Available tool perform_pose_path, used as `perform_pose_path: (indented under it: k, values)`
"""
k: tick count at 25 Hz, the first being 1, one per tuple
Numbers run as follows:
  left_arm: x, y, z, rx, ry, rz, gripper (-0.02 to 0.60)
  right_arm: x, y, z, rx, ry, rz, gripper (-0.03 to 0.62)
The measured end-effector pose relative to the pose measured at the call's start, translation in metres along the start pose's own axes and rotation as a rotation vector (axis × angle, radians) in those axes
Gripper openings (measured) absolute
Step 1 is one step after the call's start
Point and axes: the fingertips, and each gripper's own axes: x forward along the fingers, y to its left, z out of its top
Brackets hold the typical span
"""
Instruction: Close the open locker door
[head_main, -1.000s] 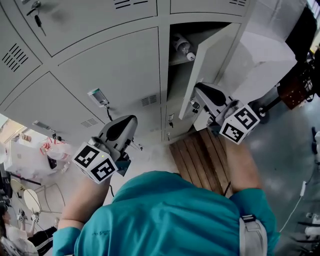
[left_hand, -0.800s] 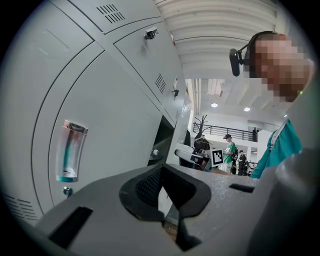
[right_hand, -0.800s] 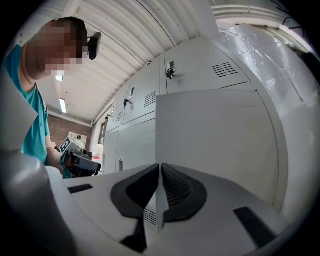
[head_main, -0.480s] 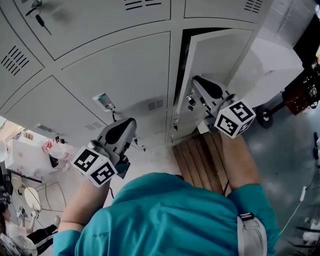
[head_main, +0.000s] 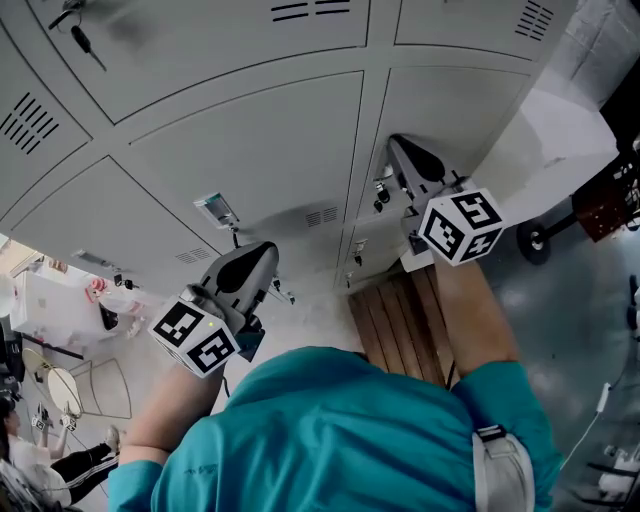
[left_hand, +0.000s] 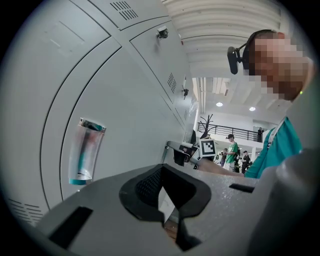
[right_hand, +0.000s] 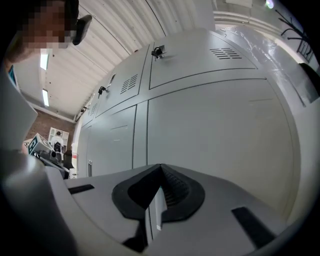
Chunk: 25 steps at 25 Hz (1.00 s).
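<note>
Right gripper (head_main: 397, 150), empty, its jaws just closed together, meets the locker door (head_main: 470, 100) at one o'clock. That door, ajar before, now sits flush, so closing looks complete.

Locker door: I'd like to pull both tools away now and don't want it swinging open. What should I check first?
1. Locker door fully shut, no gap showing: ok.
2. Door latched: cannot tell.
3. Right tool jaws have just been closing and are now shut, nothing between: ok.
4. Right tool touching the door: cannot tell.
5. Left tool shut, empty, clear of that door: ok.
</note>
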Motion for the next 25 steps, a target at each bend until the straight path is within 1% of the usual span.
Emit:
perform_pose_path:
  k: [9,20,25]
  values:
    - [0.000,0.007,0.003,-0.010,-0.014,0.002,0.005,0.004,-0.003,0.001,0.038,-0.003,-0.045,0.002]
    - [0.004,-0.010,0.005,-0.007,-0.022,-0.024,0.003,0.000,0.000,0.000,0.037,0.034,-0.015,0.002]
    - [0.002,-0.018,0.006,0.000,-0.028,-0.025,0.003,-0.005,0.007,0.001,0.017,0.036,-0.007,0.002]
